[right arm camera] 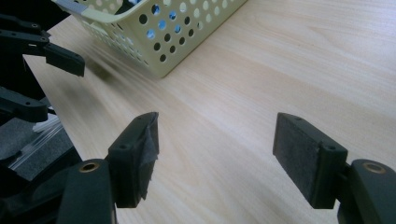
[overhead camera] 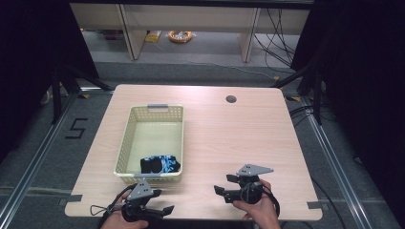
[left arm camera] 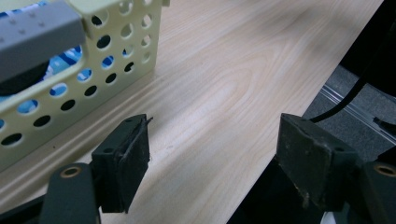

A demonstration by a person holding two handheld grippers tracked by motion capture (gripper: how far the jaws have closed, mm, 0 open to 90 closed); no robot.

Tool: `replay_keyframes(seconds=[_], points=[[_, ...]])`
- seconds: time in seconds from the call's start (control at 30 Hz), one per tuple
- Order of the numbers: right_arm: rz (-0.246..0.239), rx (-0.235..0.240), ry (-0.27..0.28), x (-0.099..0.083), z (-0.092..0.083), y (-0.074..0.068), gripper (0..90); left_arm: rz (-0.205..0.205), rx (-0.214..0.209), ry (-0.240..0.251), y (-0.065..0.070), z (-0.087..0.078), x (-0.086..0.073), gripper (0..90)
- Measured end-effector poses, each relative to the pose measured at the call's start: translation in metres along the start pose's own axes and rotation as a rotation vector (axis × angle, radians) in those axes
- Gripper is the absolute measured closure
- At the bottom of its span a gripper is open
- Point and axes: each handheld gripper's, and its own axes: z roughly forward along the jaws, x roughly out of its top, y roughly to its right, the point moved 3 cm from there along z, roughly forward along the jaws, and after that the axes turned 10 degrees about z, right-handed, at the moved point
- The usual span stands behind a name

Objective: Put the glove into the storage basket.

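baskets: 1 (overhead camera: 129, 143) | sock bundles: probably 1 (overhead camera: 160, 164) | grippers: 2 (overhead camera: 165, 210) (overhead camera: 222, 191)

A basket (overhead camera: 125, 143) stands on the left half of the table (overhead camera: 229, 138), reaching from mid-table to near the front edge. A sock bundle (overhead camera: 160, 164) lies inside at the basket's front end. The left gripper (overhead camera: 160, 206) sits at the front edge just before the basket; the right gripper (overhead camera: 224, 185) lies near the front edge, right of the basket. A hole (overhead camera: 231, 99) lies near the back edge.

Black-and-blue patterned cloth (overhead camera: 160, 164) bundled, lying in yellow basket's (overhead camera: 125, 143) near end
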Motion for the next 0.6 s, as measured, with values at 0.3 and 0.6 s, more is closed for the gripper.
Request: replay_keyframes(seconds=[0.3,0.6], points=[[0.031,0.008,0.009,-0.019,-0.003,-0.005,25.5,0.006,0.006,-0.014,0.009,0.001,-0.008,24.5],[0.012,-0.013,-0.055,-0.036,-0.002,-0.008,23.7,0.016,0.014,-0.014,0.009,0.003,-0.011,24.5]])
